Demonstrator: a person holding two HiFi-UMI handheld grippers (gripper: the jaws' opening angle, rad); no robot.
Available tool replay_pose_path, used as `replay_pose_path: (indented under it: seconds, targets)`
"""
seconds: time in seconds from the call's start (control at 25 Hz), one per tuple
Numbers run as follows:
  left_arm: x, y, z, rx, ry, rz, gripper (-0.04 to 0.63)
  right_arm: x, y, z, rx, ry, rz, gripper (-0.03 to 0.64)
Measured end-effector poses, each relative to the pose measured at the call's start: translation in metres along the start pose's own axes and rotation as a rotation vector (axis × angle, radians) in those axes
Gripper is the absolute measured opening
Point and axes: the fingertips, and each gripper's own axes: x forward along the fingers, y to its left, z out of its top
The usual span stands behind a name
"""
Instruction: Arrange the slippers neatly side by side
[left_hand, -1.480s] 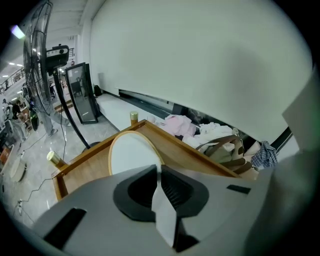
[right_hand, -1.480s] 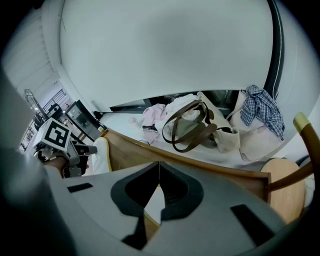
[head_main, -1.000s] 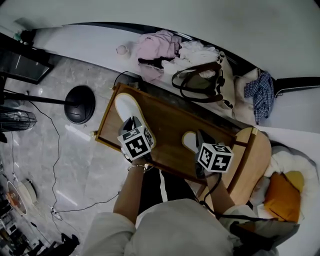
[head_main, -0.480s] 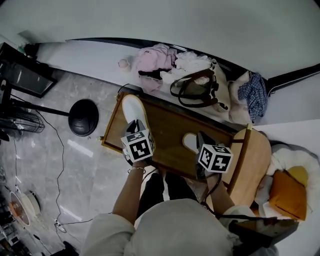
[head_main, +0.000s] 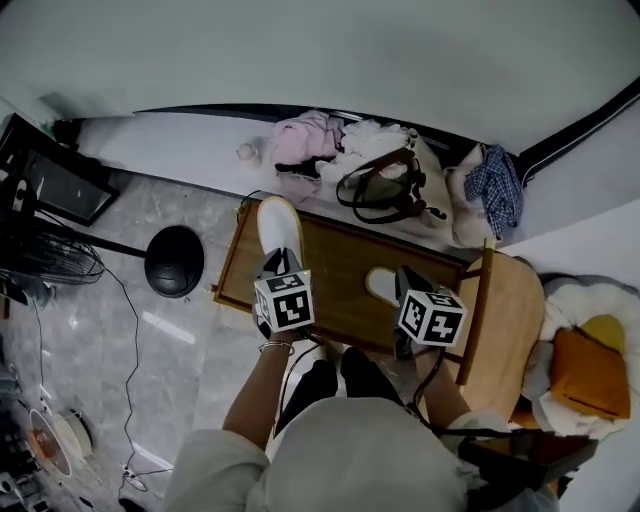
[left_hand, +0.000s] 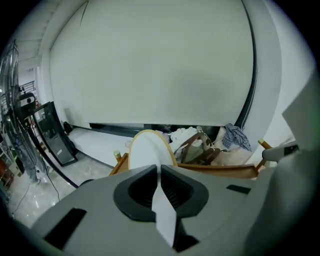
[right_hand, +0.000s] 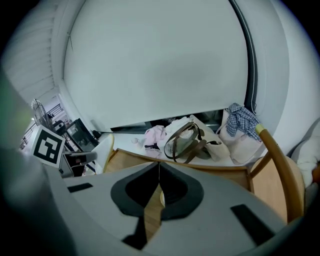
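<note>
- Two slippers are in play, both over the wooden table (head_main: 340, 262) and well apart, with bare wood between them.
- Left gripper (left_hand: 159, 169): the jaws are closed on the near end of the left slipper (head_main: 279, 222). A thin white edge fills the slot between the pads.
- Left slipper position: it extends straight ahead of the left gripper, away from the person, toward the far left corner of the table. Its long axis follows the gripper's own line. Its pale face with a yellowish rim is tipped up toward that gripper's camera.
- Right gripper (right_hand: 159, 167): the jaws are drawn together with a sliver of cream material in the slot — judged to be a pinch on the right slipper (head_main: 379, 285).
- Right slipper position: it is near the middle of the table. Its free end emerges just left of the right gripper and points away from the person.
- Governing relation: each slipper is nearer its own gripper. The gap closes sideways — left slipper toward the right, or the reverse — with both long axes held parallel.
</note>
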Motion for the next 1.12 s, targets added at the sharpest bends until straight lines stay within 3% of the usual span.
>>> replay_pose_path:
  seconds: [0.56, 1.12]
  targets:
    - [-0.012, -0.023, -0.002, 0.181, 0.016, -0.111, 0.035, -0.024, 0.002, -0.002, 0.063, -0.066, -0.046, 0.034]
    - [0.001, -0.060, -0.035, 0.333, 0.080, -0.221, 0.035, -0.031, -0.013, -0.035, 0.168, -0.065, -0.122, 0.034]
